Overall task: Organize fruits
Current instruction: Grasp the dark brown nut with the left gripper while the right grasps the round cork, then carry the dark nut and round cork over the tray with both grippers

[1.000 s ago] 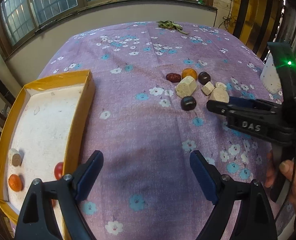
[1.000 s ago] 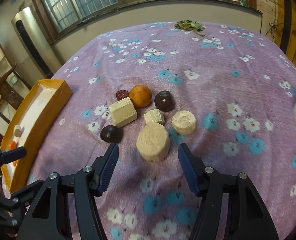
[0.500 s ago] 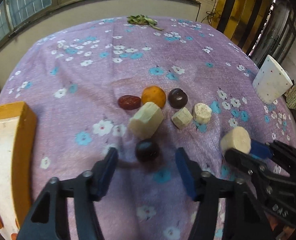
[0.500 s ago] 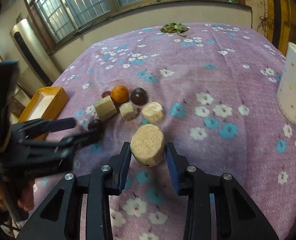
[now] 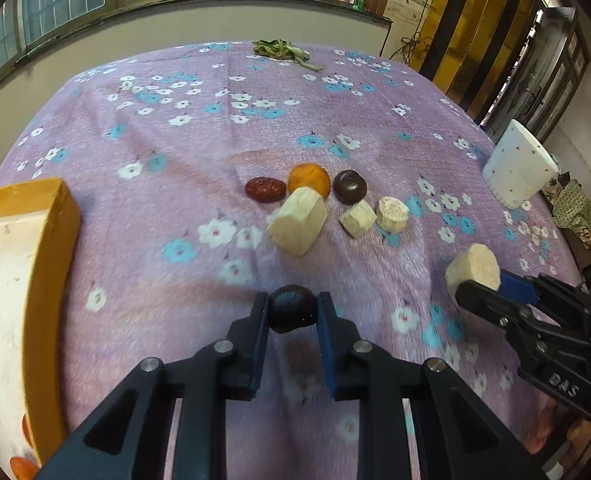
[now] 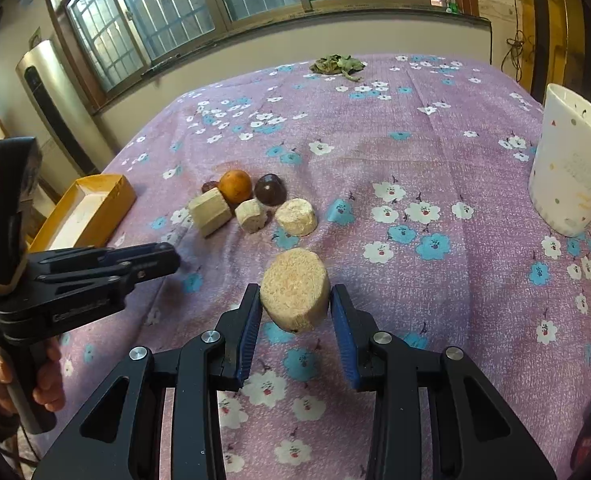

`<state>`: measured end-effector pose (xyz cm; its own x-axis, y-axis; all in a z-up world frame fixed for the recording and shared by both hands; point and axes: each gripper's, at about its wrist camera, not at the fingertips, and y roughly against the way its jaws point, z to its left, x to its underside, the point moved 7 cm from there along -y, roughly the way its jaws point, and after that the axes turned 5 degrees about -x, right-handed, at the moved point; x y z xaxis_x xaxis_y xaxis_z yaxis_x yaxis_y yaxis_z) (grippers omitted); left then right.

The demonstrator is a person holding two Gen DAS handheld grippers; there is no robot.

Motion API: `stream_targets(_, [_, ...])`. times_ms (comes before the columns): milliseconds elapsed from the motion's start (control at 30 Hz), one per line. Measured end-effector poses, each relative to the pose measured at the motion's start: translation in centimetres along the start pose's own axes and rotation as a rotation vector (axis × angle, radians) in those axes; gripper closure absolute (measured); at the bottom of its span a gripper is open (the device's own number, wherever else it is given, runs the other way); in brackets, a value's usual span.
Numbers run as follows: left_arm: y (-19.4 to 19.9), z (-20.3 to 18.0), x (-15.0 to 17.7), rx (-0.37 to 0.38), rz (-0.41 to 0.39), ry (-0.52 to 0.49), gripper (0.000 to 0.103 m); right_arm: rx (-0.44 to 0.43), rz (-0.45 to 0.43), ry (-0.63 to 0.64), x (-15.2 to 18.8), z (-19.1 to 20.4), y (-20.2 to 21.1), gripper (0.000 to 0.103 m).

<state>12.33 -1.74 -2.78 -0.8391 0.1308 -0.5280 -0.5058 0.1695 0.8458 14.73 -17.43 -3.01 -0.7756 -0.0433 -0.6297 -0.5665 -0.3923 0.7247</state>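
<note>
My left gripper (image 5: 292, 310) is shut on a dark round fruit (image 5: 292, 313), held just above the purple floral cloth. My right gripper (image 6: 295, 300) is shut on a pale round cork-like piece (image 6: 295, 295), which also shows in the left wrist view (image 5: 472, 270). On the cloth beyond lie a red date (image 5: 265, 189), an orange fruit (image 5: 309, 179), a dark fruit (image 5: 350, 187) and three pale blocks (image 5: 296, 221). The yellow tray (image 5: 51, 248) is at the left, with orange fruits (image 5: 23, 466) in it.
A white speckled cup (image 6: 573, 168) stands at the right of the table. A pile of green leaves (image 5: 285, 51) lies at the far edge. The left gripper's body (image 6: 75, 276) shows at the left of the right wrist view.
My left gripper swung from the tray to the fruit pile and closed on the dark fruit. My right gripper closed on the pale round piece and lifted it away from the pile.
</note>
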Motion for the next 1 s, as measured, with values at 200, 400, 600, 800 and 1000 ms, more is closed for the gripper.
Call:
stream_targets(200, [2.6, 1.3, 1.3, 0.026, -0.019, 0.014, 0.077, 0.018, -0.002, 0.03, 1.0, 2.0, 0.7, 0.069])
stream_targets(400, [4.8, 2.9, 2.6, 0.033, -0.034, 0.032, 0.077, 0.023, 0.01, 0.032, 2.9, 4.2, 1.1, 0.069])
stream_targets(600, [6.7, 4.6, 3.7, 0.033, -0.05, 0.042, 0.077, 0.016, 0.006, 0.033, 3.6, 6.8, 1.4, 0.069])
stream_targets(800, [8.4, 6.8, 4.5, 0.027, -0.07, 0.06, 0.077, 0.002, 0.0, 0.07, 3.2, 10.1, 1.2, 0.069])
stream_targets(1000, [9.9, 10.2, 4.8, 0.006, -0.097, 0.1, 0.077, -0.029, -0.003, 0.107, 2.2, 13.8, 0.3, 0.069])
